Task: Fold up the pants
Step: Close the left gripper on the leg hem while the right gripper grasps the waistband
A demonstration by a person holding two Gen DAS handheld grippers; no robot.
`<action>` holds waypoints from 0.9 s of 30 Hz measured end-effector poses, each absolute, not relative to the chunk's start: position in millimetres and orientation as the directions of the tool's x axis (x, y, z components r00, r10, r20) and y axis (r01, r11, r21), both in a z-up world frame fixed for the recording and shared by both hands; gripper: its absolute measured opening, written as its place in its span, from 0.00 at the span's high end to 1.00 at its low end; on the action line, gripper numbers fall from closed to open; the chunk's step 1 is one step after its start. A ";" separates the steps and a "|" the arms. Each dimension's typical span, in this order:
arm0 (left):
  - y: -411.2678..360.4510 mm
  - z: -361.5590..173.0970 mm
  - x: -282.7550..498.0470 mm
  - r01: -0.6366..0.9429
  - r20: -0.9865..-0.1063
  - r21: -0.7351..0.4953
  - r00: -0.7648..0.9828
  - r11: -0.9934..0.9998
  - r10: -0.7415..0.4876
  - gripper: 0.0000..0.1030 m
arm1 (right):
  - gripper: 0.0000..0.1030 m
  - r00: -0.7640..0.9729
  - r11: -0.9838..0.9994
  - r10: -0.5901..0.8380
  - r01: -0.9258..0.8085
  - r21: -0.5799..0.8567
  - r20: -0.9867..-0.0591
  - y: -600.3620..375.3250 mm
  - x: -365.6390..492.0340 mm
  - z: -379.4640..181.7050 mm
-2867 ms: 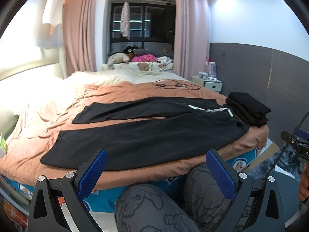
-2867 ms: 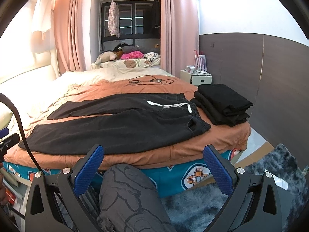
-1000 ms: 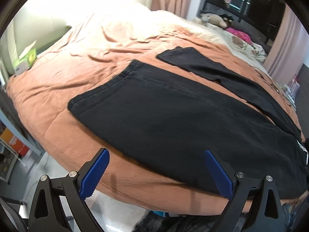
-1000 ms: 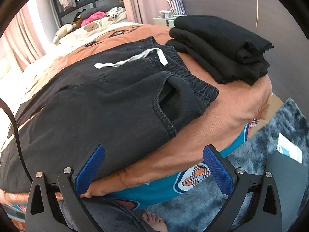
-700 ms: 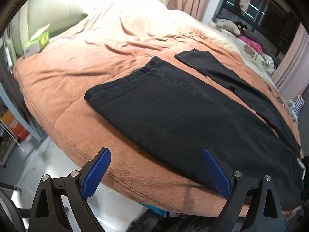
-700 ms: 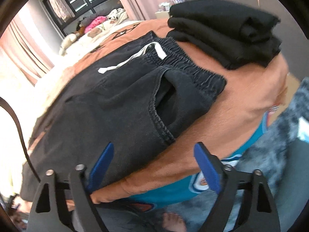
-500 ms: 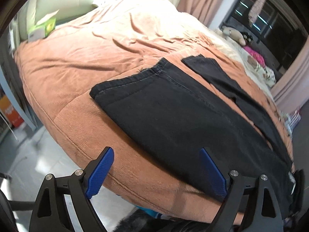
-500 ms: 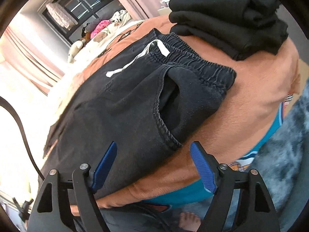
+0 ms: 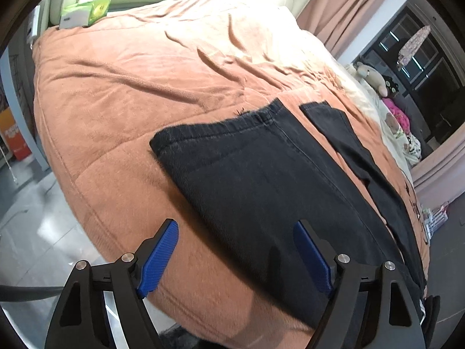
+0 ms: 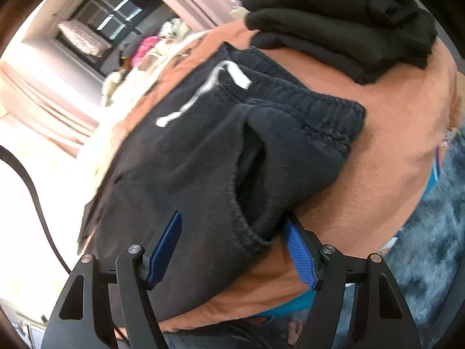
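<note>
A: Black pants (image 9: 261, 180) lie flat on the orange blanket (image 9: 130, 87) of a bed, legs side by side. The left gripper (image 9: 237, 257) hovers by the near leg's edge, short of the hem, blue fingers (image 9: 158, 257) spread wide, gripping nothing.

B: And the waist end?

A: The right gripper (image 10: 232, 247) sits over the waistband corner of the pants (image 10: 189, 160), by the pocket opening. Its jaws are apart, one pad (image 10: 164, 247) over the fabric, the other at the cloth's edge. Whether either touches cannot be told.

B: What is lost?

A: The pants' middle falls outside both views; the lens rim cuts off the far leg (image 9: 357, 157) near the waist. Motion blurs the right view's background.

B: Anything else nearby?

A: A white drawstring (image 10: 209, 87) crosses the waistband. Folded black clothes (image 10: 343, 23) are stacked beside it. A green box (image 9: 84, 11) rests at the bed's far edge.
</note>
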State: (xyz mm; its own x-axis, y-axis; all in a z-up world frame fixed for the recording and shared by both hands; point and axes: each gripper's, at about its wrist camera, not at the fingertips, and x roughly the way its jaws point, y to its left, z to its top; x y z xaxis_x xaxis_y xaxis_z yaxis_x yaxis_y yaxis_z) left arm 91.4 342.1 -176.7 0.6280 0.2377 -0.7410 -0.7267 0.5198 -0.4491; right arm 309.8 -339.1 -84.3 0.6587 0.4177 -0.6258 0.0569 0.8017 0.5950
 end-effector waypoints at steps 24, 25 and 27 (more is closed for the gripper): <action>377.1 -149.8 83.0 -0.599 -0.608 -0.620 0.775 0.507 0.172 0.97 | 0.95 0.716 0.740 0.476 -0.012 0.673 -0.510 -354.5 296.8 -45.9; 377.8 -147.0 84.2 -0.601 -0.608 -0.616 0.774 0.508 0.178 0.97 | 0.95 0.714 0.735 0.480 -0.012 0.678 -0.509 -355.6 301.1 -49.1; 379.4 -139.0 87.9 -0.615 -0.615 -0.600 0.764 0.511 0.198 0.97 | 0.96 0.716 0.734 0.485 -0.021 0.679 -0.502 -356.7 310.7 -49.8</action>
